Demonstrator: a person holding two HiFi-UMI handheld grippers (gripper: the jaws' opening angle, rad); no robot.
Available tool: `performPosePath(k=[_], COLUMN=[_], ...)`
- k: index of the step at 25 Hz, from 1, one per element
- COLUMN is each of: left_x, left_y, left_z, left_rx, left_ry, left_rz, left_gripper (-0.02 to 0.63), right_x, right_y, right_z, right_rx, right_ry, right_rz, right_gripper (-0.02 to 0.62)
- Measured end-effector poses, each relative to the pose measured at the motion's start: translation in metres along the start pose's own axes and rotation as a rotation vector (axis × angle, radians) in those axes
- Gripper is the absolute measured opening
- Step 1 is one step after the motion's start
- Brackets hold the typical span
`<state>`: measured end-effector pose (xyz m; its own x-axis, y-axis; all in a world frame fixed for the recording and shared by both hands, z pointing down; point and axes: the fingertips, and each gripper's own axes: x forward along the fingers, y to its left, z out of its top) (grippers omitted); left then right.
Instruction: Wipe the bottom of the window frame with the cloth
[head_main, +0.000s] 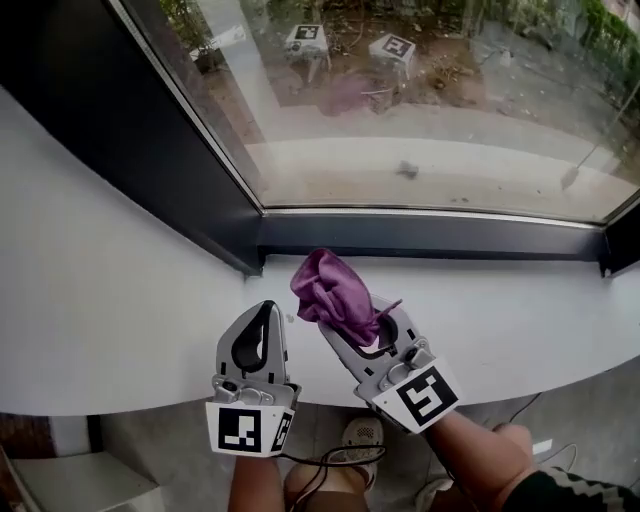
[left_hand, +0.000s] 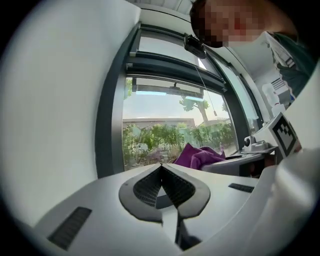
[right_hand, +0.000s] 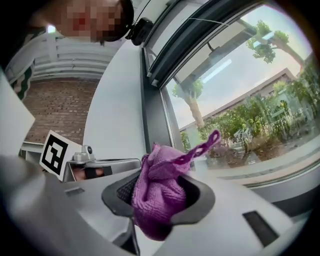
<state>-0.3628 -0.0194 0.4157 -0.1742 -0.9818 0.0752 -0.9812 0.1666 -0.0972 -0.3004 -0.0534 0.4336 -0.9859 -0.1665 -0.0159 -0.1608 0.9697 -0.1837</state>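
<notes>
I'm clamping the soft, light purple cloth (head_main: 333, 297) by its bunched middle in my right gripper (head_main: 347, 326), hovering over the sill (head_main: 520, 310) near the window frame (head_main: 430, 236), while my left gripper (head_main: 264, 312) is riding closed and empty.

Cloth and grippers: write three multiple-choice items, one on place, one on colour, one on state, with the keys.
1. Where is the cloth?
A. in the left gripper
B. in the right gripper
C. in neither

2. What colour is the cloth?
A. white
B. purple
C. green

3. How do the left gripper's jaws stand?
A. wide apart
B. together, empty
C. shut on the cloth

Answers:
1 B: the right gripper view shows it bunched between those jaws.
2 B: it is purple in every view.
3 B: the left gripper view shows the jaw tips meeting with nothing between them.
</notes>
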Motion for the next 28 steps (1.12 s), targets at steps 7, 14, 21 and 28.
performPosePath(k=[7, 14, 21, 28], left_x=[0.005, 0.006, -0.001, 0.005], left_y=[0.026, 0.042, 0.064, 0.072], left_z=[-0.033, -0.044, -0.055, -0.071], left_rx=[-0.03, 0.041, -0.019, -0.002], left_ry=[-0.087, -0.13, -0.118, -0.065], left_rz=[0.066, 0.129, 0.167, 0.185], left_gripper=[0.003, 0.003, 0.003, 0.003], right_x=[0.058, 0.097, 0.123, 0.122], right_y=[0.006, -0.002, -0.001, -0.007], right_z=[-0.054, -0.072, -0.114, -0.116], right_rx=[-0.043, -0.1, -0.2, -0.169], right_ry=[0.089, 0.177, 0.356, 0.356], right_rz=[0.085, 0.095, 0.098, 0.112], right_gripper=[0.15, 0.15, 0.15, 0.15])
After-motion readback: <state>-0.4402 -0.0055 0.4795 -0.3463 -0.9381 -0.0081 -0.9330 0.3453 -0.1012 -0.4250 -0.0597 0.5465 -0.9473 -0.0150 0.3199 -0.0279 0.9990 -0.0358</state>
